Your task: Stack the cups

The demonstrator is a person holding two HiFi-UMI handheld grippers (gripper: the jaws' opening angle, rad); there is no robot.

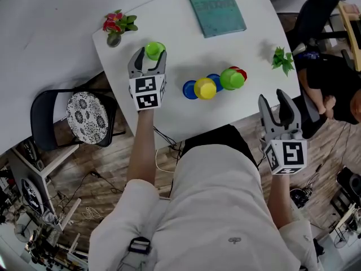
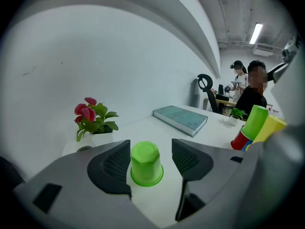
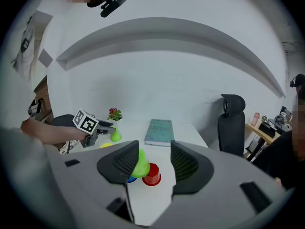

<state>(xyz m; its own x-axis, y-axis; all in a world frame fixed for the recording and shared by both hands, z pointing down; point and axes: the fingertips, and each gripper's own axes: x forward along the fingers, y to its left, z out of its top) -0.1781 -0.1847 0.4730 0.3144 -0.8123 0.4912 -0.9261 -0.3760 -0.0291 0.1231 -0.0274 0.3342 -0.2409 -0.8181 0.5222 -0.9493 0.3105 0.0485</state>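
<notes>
Left gripper view shows the left gripper (image 2: pixel 150 147) with jaws spread either side of the lone upturned green cup (image 2: pixel 146 165) by the potted flowers (image 2: pixel 93 117), not yet squeezing, likely to carry it to the clustered cups (image 1: pixel 206 88); the right gripper (image 3: pixel 153 150) hangs open, empty.

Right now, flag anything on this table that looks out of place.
Nothing is spilled or damaged. One green cup stands rim-down apart from the other cups, between the open jaws of the left claw, which do not press it.
</notes>
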